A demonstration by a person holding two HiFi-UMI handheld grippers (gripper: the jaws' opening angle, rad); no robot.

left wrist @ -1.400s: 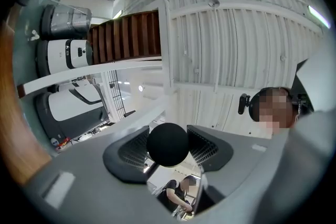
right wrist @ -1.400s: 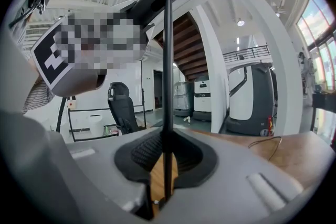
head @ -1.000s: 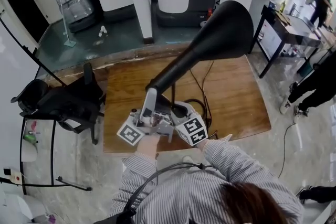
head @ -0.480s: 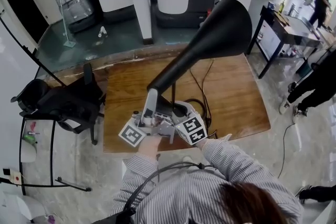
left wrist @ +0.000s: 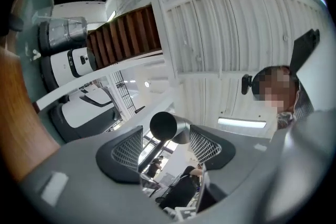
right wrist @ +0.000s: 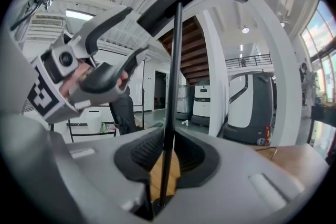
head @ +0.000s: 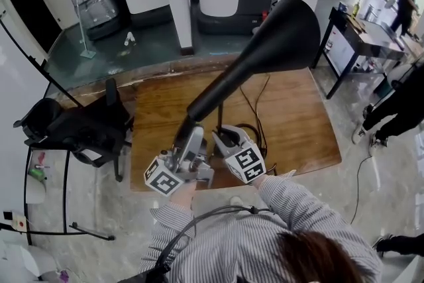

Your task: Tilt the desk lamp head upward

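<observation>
The wooden desk carries a black lamp. Its thin lamp pole stands upright near the desk's front edge. From the top of the pole, the big cone-shaped lamp head slants up and away to the right, with its wide mouth highest and well beyond the pole. The narrow rear end of the head dips down just left of the pole.

The left gripper sits just left of the pole, angled up at that rear end. In the left gripper view its fingers are drawn in around the round tube end of the lamp head. The tube sits at their tips, against one pad, with only a sliver of light at the other.

The right gripper is at the pole itself, low down. In the right gripper view the lamp pole runs straight up between its fingers. These are only slightly apart, and desk wood shows on either side of the pole.

A black cable trails over the desk behind the pole.
</observation>
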